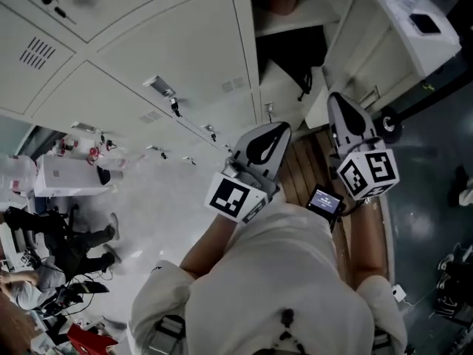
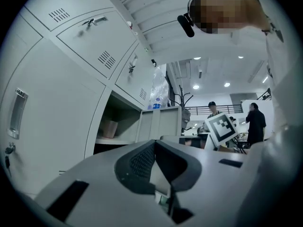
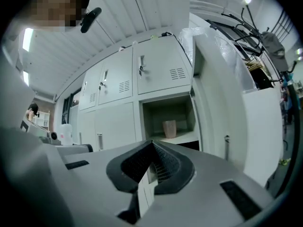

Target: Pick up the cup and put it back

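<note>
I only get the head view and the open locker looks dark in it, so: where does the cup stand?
Observer: The cup stands upright on the shelf inside the open locker, with neither gripper touching it.
Operator: Is the right hand-held gripper carrying anything?
Observer: No. The right hand-held gripper has its jaws together with nothing between them.
Operator: And the left?
Observer: The left hand-held gripper is shut and empty too. In its view the cup shows beyond it, off to the left.

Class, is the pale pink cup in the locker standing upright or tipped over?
Upright: the pale pink cup stands on the locker shelf, wider end uppermost.
</note>
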The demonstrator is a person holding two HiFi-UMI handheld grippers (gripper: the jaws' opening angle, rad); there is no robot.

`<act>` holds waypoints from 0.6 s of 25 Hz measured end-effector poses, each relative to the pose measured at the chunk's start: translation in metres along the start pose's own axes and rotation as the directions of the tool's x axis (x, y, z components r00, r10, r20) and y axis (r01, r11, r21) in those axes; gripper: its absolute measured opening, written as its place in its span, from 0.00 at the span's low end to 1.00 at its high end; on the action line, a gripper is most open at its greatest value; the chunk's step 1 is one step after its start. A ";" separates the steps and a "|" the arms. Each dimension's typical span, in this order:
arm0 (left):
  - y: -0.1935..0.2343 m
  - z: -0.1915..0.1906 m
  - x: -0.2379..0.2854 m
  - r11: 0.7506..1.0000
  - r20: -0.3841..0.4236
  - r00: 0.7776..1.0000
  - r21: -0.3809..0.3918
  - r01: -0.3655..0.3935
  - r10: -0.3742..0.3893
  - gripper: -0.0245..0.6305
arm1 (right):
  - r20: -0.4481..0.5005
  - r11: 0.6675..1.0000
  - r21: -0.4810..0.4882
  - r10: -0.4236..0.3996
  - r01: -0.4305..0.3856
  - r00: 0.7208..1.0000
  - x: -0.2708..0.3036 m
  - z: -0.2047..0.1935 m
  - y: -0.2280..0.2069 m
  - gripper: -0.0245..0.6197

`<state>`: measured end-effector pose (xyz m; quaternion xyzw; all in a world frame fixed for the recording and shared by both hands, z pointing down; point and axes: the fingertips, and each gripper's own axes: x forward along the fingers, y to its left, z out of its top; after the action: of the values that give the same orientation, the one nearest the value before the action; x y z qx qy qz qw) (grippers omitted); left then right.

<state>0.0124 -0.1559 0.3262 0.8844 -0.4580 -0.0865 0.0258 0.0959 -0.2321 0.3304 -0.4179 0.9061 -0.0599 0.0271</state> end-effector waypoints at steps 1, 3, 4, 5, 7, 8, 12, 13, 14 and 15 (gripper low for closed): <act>-0.011 -0.002 -0.005 1.000 -0.001 1.000 -0.002 -0.004 0.004 0.05 | -0.002 1.000 -0.001 0.006 -0.006 1.000 -0.015 -0.002 0.004 0.08; -0.032 -0.006 -0.015 1.000 -0.001 1.000 0.000 -0.012 0.012 0.05 | -0.006 1.000 -0.008 0.017 -0.017 1.000 -0.043 -0.005 0.011 0.08; -0.042 -0.007 -0.020 1.000 -0.001 1.000 0.003 -0.017 0.017 0.05 | -0.006 1.000 -0.009 0.023 -0.023 1.000 -0.056 -0.006 0.015 0.08; -0.052 -0.008 -0.025 1.000 -0.001 1.000 0.007 -0.022 0.022 0.05 | -0.002 1.000 -0.007 0.030 -0.030 1.000 -0.069 -0.006 0.019 0.08; -0.070 -0.009 -0.039 0.999 -0.005 0.999 0.017 -0.034 0.034 0.05 | 0.007 0.999 0.004 0.046 -0.046 0.999 -0.093 -0.008 0.027 0.08; -0.077 -0.009 -0.046 0.999 -0.006 0.999 0.021 -0.043 0.043 0.05 | 0.010 0.998 0.012 0.054 -0.054 0.999 -0.105 -0.009 0.032 0.08; -0.092 -0.011 -0.075 0.995 -0.007 0.995 0.025 -0.099 0.099 0.05 | 0.022 0.995 0.051 0.088 -0.090 0.996 -0.142 -0.019 0.053 0.08; -0.094 -0.012 -0.082 0.993 -0.009 0.993 0.027 -0.113 0.114 0.05 | 0.024 0.994 0.054 0.096 -0.097 0.995 -0.150 -0.022 0.059 0.08; -0.096 -0.014 -0.088 0.992 -0.011 0.992 0.029 -0.126 0.126 0.05 | 0.025 0.993 0.052 0.103 -0.104 0.994 -0.158 -0.025 0.064 0.08; -0.099 -0.016 -0.093 0.990 -0.015 0.991 0.032 -0.135 0.136 0.05 | 0.024 0.993 0.047 0.108 -0.109 0.994 -0.166 -0.028 0.069 0.08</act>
<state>0.0423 -0.0230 0.3411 0.8522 -0.5181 -0.0698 0.0219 0.1490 -0.0585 0.3484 -0.3677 0.9255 -0.0758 0.0500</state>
